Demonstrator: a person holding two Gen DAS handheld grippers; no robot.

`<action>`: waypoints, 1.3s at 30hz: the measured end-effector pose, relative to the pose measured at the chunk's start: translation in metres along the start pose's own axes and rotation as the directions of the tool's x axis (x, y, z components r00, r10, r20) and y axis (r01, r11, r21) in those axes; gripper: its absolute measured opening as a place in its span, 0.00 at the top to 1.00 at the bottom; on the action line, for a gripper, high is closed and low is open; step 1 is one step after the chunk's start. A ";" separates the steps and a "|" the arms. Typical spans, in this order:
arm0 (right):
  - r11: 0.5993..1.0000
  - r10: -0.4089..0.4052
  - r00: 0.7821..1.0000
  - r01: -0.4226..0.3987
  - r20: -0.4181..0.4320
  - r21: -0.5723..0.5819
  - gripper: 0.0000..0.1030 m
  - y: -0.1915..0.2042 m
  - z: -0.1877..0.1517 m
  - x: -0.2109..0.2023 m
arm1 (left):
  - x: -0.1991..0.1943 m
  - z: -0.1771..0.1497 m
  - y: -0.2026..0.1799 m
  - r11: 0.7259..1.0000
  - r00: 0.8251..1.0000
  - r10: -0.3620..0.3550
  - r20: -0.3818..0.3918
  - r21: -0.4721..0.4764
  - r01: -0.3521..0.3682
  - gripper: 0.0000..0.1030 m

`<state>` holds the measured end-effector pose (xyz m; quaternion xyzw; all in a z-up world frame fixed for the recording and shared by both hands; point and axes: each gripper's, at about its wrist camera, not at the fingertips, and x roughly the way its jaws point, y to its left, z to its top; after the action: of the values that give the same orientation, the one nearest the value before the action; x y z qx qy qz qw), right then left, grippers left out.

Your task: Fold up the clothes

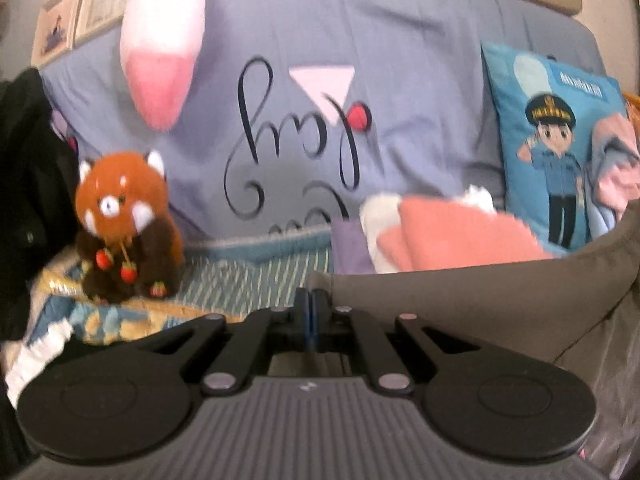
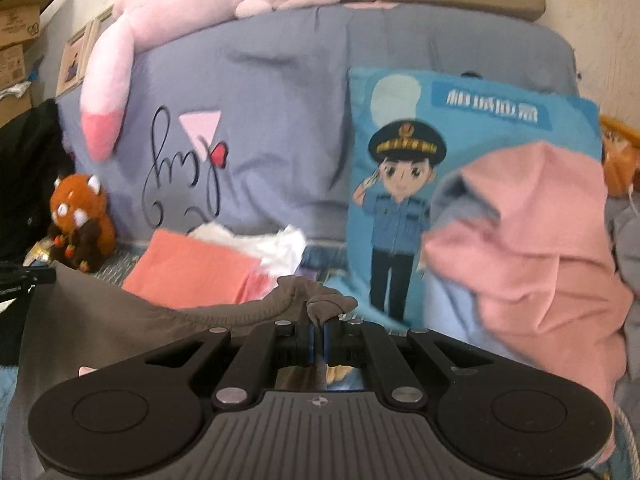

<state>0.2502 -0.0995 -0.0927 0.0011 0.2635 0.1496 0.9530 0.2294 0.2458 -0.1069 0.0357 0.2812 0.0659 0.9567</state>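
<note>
A grey-brown garment [image 1: 460, 292] hangs stretched between my two grippers over the bed. My left gripper [image 1: 310, 300] is shut on its edge at one end; the cloth runs off to the right. My right gripper [image 2: 318, 320] is shut on a bunched corner of the same garment [image 2: 120, 320], which spreads to the left. A folded salmon-orange cloth [image 1: 452, 236] lies on white cloth behind it, and also shows in the right wrist view [image 2: 192, 272].
A red panda plush [image 1: 124, 220] sits at the left on the patterned bedspread. A large grey pillow [image 1: 360, 80] and a blue cartoon-officer pillow [image 2: 440, 160] lean at the back. A pink garment pile [image 2: 540, 240] lies at the right. A pink plush [image 2: 168, 20] lies on top.
</note>
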 end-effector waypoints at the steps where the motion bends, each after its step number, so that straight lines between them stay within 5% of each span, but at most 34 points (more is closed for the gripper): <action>1: 1.000 0.000 1.000 -0.001 0.022 0.014 0.96 -0.001 0.003 -0.004 | -0.003 0.006 0.000 1.000 1.000 0.004 0.021 -0.019 -0.004 0.99; 4: 0.998 0.027 0.994 -0.034 0.104 0.058 0.96 -0.006 0.011 -0.028 | -0.028 0.020 -0.001 0.999 0.992 0.016 0.123 -0.049 -0.010 0.99; 8: 0.998 0.044 0.977 -0.035 0.207 -0.046 0.96 0.002 0.018 -0.048 | -0.060 0.024 -0.002 0.998 0.963 0.068 0.259 -0.023 -0.064 0.98; 17: 0.999 -0.049 0.995 0.047 0.083 0.020 0.96 -0.002 0.048 0.032 | 0.011 0.049 -0.010 0.989 0.981 0.144 0.130 0.005 -0.146 0.98; 25: 0.994 -0.091 0.994 0.094 -0.062 0.047 0.96 -0.002 0.027 0.090 | 0.074 0.025 -0.024 0.986 0.986 0.164 -0.004 0.038 -0.164 0.98; 35: 0.985 -0.132 0.983 0.145 -0.128 0.096 0.85 -0.006 0.016 0.110 | 0.091 0.015 -0.016 0.983 0.984 0.162 -0.078 0.105 -0.154 0.90; 39: 0.977 -0.141 0.985 0.155 -0.102 0.146 0.81 -0.017 0.022 0.094 | 0.071 0.025 0.011 0.993 0.990 0.113 -0.088 0.026 -0.111 0.86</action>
<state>0.3432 -0.0870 -0.1221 0.0478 0.3166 0.0572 0.9456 0.3010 0.2659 -0.1227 0.0586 0.3220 0.1181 0.9375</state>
